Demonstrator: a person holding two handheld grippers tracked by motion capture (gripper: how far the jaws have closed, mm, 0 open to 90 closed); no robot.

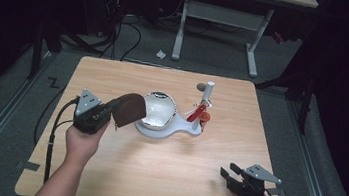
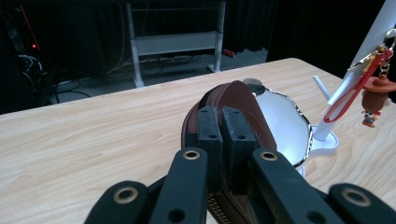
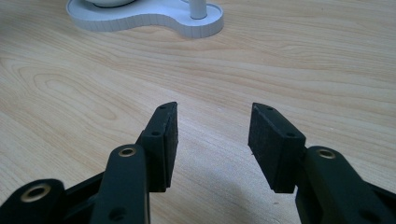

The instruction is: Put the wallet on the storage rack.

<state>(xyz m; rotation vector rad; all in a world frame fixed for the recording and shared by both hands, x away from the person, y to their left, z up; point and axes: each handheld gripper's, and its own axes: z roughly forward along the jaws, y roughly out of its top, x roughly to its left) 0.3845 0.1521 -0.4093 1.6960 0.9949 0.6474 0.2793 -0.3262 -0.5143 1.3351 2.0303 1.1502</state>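
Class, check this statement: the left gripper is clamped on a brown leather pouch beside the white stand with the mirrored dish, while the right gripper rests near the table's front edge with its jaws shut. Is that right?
Not quite. The right gripper has its jaws open with nothing between them, as the right gripper view shows. The rest holds: the left gripper is clamped on the brown pouch, beside the white stand.

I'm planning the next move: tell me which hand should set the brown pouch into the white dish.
Left. The left gripper already pinches the brown pouch right beside the white dish. The right gripper sits open and empty near the table's front edge, well away.
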